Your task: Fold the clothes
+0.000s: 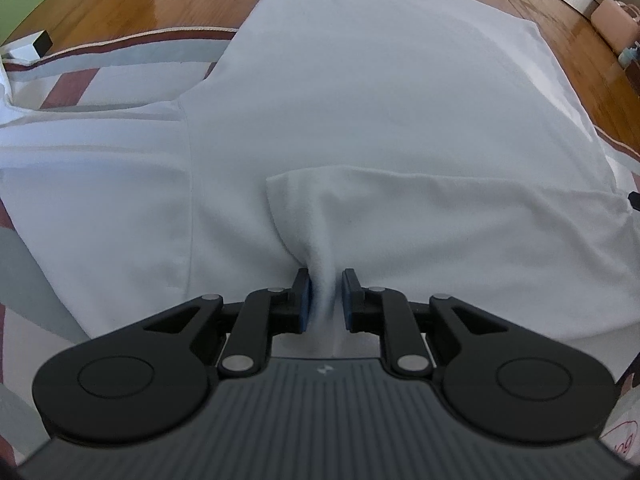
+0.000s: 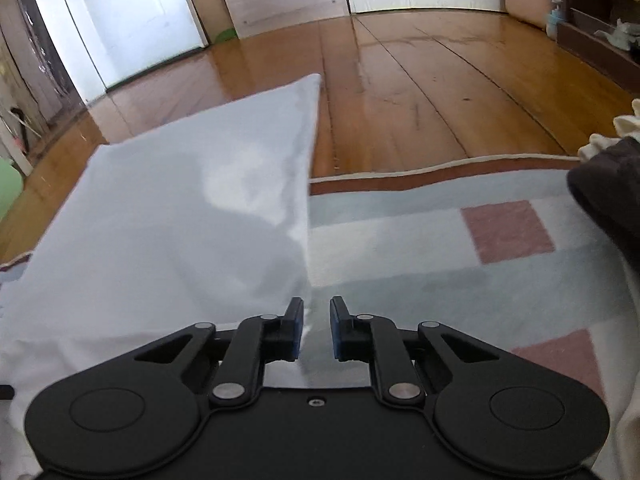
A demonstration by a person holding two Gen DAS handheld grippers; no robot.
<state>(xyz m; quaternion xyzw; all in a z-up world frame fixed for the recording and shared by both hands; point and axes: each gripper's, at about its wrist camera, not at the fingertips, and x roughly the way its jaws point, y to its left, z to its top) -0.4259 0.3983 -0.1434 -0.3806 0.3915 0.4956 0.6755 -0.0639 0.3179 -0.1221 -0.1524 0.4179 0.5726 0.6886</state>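
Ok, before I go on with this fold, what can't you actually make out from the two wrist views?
- Left wrist view: the left gripper has white shirt fabric bunched between its pads; the hem below is hidden by the gripper body.
- Right wrist view: motion blur; whether the right gripper pinches the shirt's edge is unclear.
- Right wrist view: the dark garment is cut off by the right edge.

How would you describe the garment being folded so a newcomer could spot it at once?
Start from the patterned rug lying on the wooden floor. Spread across it is a white T-shirt, plain and pale, with one sleeve lying flat. Unlike the dark clothes at the rug's edge, its fabric sits pinched up in the left gripper.
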